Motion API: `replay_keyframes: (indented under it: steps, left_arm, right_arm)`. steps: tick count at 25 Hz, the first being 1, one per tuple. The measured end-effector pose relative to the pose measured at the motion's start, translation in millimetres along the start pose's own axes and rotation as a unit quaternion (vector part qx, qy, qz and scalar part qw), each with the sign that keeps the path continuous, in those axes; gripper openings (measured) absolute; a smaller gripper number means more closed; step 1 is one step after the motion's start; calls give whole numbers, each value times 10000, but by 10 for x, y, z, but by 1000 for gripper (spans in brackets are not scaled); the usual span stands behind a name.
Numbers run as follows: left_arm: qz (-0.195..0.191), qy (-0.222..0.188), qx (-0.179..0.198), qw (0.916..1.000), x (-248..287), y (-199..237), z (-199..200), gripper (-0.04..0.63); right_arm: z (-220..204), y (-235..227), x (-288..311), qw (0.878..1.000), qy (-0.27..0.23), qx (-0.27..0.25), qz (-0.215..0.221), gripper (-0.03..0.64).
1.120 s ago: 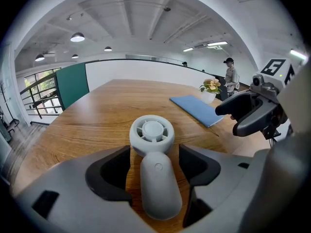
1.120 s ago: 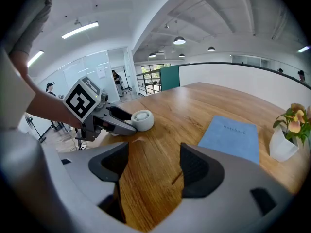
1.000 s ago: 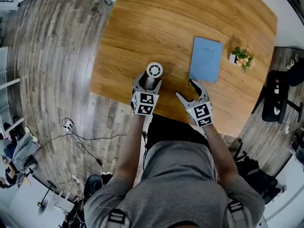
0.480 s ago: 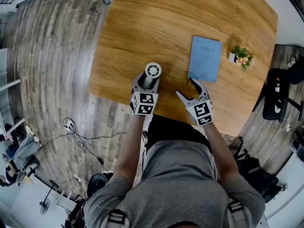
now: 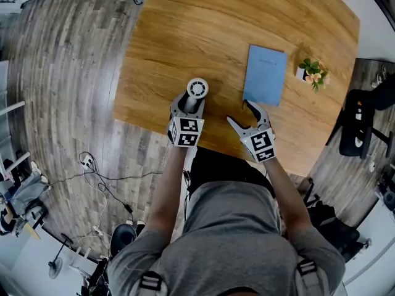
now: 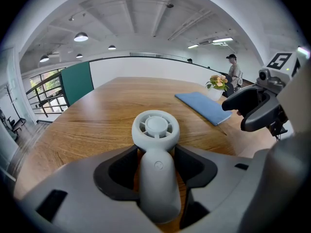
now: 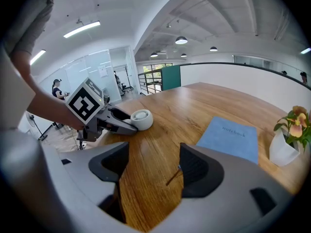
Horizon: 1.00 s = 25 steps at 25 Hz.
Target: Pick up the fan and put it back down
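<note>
The left tool (image 5: 190,103) is reaching onto the near edge of the wooden surface (image 5: 203,29) with the grey fan (image 5: 197,89) standing between its jaws. Only the left gripper view is showing how that stands: the jaws are closing on either side of the fan's (image 6: 156,159) handle, thin strips of wood are still showing beside it, and the round head is rising just past the jaw tips. The head view is giving the layout instead, with the fan upright at the near left of the surface and a blue notebook (image 5: 266,76) lying well to its right, beside a small potted plant (image 5: 311,74).

The right tool (image 5: 239,113) is hovering just short of the notebook's near corner, its jaws standing wide apart. The right gripper view is showing nothing between them but bare wood and a thin dark sliver (image 7: 173,177) lying there, too small for the head view to pick up. That view is also catching the left tool (image 7: 104,120) from the side, reaching in at the fan (image 7: 141,118).
</note>
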<state>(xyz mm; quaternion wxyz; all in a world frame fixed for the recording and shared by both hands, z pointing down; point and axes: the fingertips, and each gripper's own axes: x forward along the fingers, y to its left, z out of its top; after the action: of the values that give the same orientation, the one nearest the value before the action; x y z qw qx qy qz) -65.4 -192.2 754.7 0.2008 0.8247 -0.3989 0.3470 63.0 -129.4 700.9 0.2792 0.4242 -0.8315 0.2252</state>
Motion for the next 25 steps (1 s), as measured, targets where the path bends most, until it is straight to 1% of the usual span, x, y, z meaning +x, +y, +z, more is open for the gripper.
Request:
replay_keyframes:
  steps: [10, 14, 20, 25]
  left_arm:
    - [-46, -81, -179, 9998, -57, -54, -36, 225]
    - [-33, -146, -268, 9995, -132, -50, 7, 216]
    - [-33, -230, -222, 9995, -210, -77, 71, 201]
    - [-21, -146, -172, 9997, -217, -102, 11, 199]
  right_arm:
    - [-4, 17, -72, 10000, -35, -54, -7, 334]
    - [9, 43, -111, 10000, -67, -54, -41, 334]
    - [59, 82, -175, 9998, -165, -56, -90, 333]
    - [40, 134, -208, 9998, -163, -56, -78, 334]
